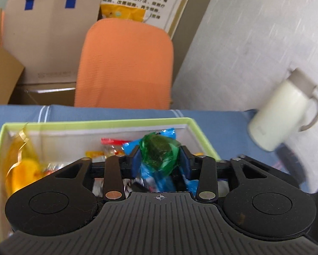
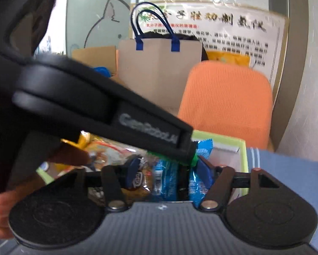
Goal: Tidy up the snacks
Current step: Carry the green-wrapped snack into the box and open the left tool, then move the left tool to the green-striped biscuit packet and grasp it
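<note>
**A:** Starting from my left: the left gripper (image 1: 160,159) is clamped on a green-wrapped snack (image 1: 159,148), its blue pads pressing the crinkled wrapper from both sides, and it hangs over the green-rimmed box (image 1: 95,122). The wrapper is translucent green film with something dark and blocky inside. Below it I see blue packets (image 1: 156,178), a red-topped pouch (image 1: 112,142) and a yellow bag (image 1: 22,165) lying in the box already.

**B:** What worries you there?

**A:** The grip is on loose film, not the solid core, I think. If I swing fast, the sweet could slide out and land on the blue cloth (image 1: 222,119) rather than in the box. The cream jug (image 1: 284,114) stands near the box's right side, so a wide swing could knock it.

**B:** And the right?

**A:** The right gripper (image 2: 167,170) has its fingers apart, with a blue packet (image 2: 165,182) standing between them inside the box; from my view I judge the pads are not pressing it. The left tool's black body crosses just above it, very close. That is my main risk: the two tools colliding, or the right one closing on the wrong packet because the left blocks my sight.

**B:** So?

**A:** I would separate them first.
</note>
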